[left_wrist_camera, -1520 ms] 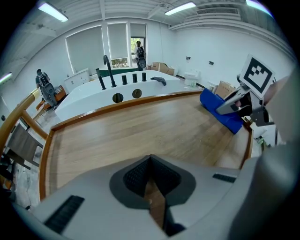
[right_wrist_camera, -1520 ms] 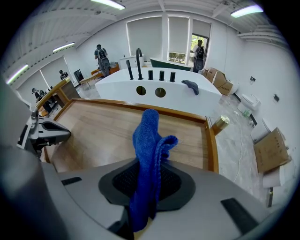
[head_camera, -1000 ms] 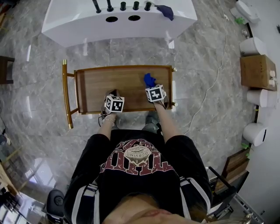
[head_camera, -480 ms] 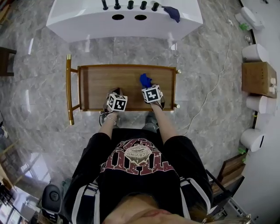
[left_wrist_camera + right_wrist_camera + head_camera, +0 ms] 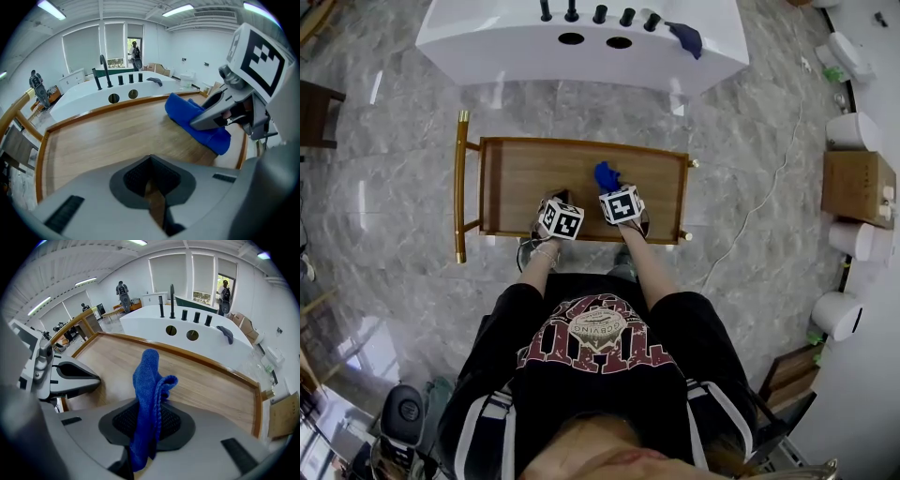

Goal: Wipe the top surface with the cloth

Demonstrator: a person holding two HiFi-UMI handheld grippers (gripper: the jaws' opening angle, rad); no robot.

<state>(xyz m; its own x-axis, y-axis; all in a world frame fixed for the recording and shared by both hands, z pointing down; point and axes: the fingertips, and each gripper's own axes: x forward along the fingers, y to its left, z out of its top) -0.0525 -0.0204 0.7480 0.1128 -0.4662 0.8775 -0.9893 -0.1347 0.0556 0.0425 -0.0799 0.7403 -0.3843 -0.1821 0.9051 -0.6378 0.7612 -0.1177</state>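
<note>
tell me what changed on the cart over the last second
The right gripper, shut on the blue cloth, slid the cloth to the person's left across the cart top, closer to the left gripper. Nothing was picked up or let go. The left gripper stayed at the cart's near edge, holding nothing, and the cloth stayed clamped in the right gripper's jaws.

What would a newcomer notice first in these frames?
The bright blue cloth stands out, pinched upright in the shut right gripper over the wooden cart top. Beside it, the left gripper is shut on nothing, near the top's front edge. Past the cart sits a glossy white counter.
</note>
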